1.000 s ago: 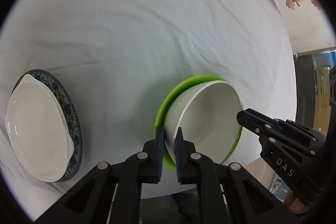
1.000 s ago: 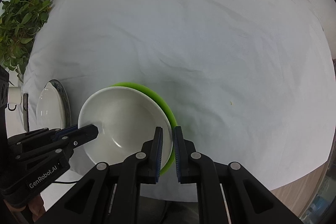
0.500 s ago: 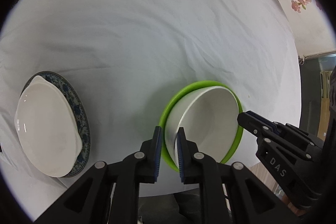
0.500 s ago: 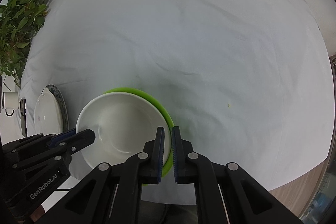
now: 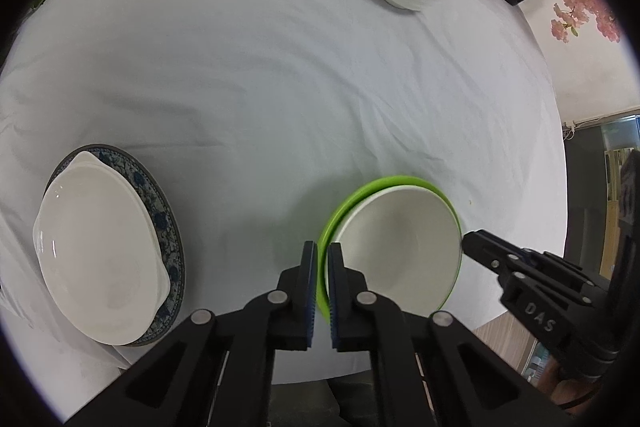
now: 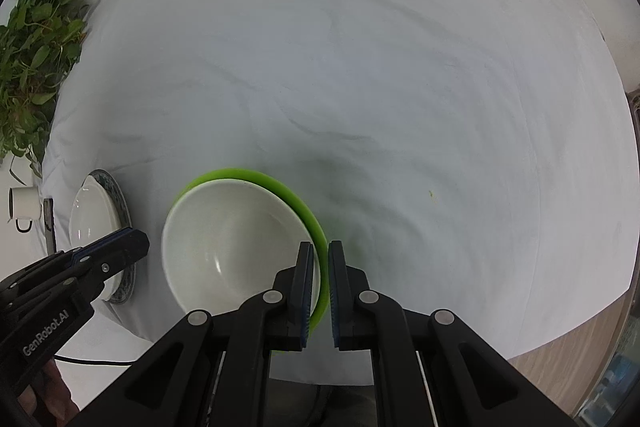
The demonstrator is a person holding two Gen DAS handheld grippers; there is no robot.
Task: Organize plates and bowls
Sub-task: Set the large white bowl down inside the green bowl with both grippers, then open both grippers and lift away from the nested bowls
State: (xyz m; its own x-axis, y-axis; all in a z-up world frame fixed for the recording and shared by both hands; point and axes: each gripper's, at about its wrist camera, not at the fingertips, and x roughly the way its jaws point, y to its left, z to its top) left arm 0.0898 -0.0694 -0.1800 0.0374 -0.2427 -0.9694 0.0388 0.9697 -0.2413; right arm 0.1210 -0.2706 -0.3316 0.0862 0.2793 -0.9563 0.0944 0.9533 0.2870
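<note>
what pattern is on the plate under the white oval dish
A blue floral rim on the patterned plate, clearest in the left wrist view.

Leafy plant [image 6: 36, 59], mug [image 6: 25, 209], pink blossoms [image 5: 580, 7]

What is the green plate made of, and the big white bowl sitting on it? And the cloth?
The green plate looks like plastic or melamine: flat, bright colour, dull matte rim, though glazed ceramic is possible. The big white bowl looks like glazed ceramic or porcelain: smooth and glossy, with a bright shine spot inside. The tablecloth looks like thin woven fabric: soft creases, no shine.
</note>
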